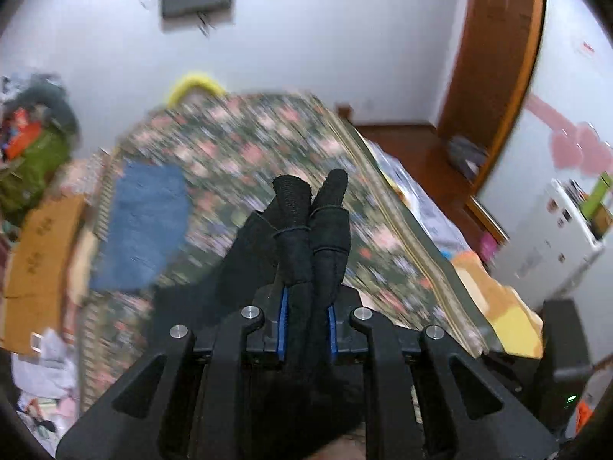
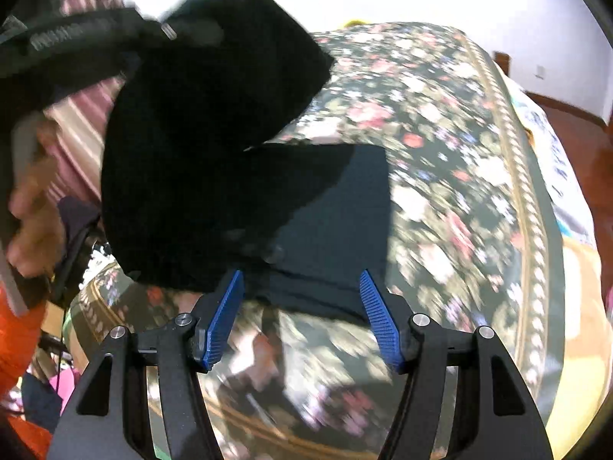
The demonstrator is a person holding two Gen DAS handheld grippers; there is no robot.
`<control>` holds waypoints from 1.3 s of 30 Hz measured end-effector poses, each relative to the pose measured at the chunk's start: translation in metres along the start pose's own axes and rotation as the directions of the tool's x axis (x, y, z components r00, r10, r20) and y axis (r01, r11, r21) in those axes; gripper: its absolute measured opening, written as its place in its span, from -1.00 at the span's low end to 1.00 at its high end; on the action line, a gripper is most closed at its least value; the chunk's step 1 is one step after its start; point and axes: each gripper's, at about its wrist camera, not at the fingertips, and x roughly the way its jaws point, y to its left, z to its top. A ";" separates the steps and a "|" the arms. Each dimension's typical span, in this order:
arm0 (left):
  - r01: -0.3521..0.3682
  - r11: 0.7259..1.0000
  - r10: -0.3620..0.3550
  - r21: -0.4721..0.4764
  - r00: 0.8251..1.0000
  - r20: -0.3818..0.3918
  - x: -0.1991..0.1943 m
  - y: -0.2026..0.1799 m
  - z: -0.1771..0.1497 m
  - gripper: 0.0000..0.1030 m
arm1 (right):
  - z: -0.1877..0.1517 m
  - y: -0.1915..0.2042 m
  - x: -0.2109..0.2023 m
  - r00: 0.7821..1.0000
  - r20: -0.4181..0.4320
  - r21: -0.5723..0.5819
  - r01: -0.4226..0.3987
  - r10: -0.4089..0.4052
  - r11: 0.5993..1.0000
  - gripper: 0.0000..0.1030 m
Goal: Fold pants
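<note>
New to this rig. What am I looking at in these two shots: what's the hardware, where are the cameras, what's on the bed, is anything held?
No robot arm here: a person holds a two-finger gripper in each hand, and each gripper carries a fisheye camera that looks forward along its fingers. So the black frame low in each picture is the gripper itself.

Left wrist view: the left gripper is shut, its fingers wrapped in black cloth. Whether it pinches anything, this view does not show. Ahead lies a bed with a floral cover and a blue cloth on it.

Right wrist view: the right gripper is open, blue pads apart, nothing between them. Black pants hang lifted in front of it, part lying on the cover. A hand shows at the left edge.
</note>
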 end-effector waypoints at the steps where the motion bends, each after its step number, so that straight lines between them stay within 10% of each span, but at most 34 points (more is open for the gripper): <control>1: 0.024 1.000 -0.024 0.012 0.999 -0.045 0.014 -0.008 -0.006 -0.70 | -0.004 -0.005 -0.002 1.000 -0.003 0.013 0.007 -0.007 1.000 0.17; 9: 0.011 0.991 0.018 0.134 0.976 -0.217 0.057 -0.044 -0.034 -0.40 | -0.021 -0.023 -0.011 0.999 0.006 0.059 0.034 -0.034 0.998 0.17; 11: 0.024 0.991 0.006 0.128 0.973 -0.232 0.056 -0.045 -0.033 0.21 | -0.023 -0.023 -0.014 0.999 0.014 0.068 0.044 -0.045 0.997 0.17; 20: -0.077 0.993 0.080 0.092 0.996 -0.035 0.014 -0.007 -0.001 0.83 | -0.018 -0.019 -0.018 0.998 0.031 0.070 0.046 -0.048 0.996 0.19; 33: -0.302 0.951 0.310 0.072 0.937 -0.164 0.084 0.138 0.014 0.84 | -0.002 0.006 0.010 1.000 -0.002 0.014 0.025 -0.025 1.000 0.19; 39: -0.336 0.927 0.373 0.164 0.869 -0.327 0.152 0.169 -0.009 0.86 | 0.005 0.006 0.023 0.999 -0.022 0.009 0.041 -0.041 0.999 0.24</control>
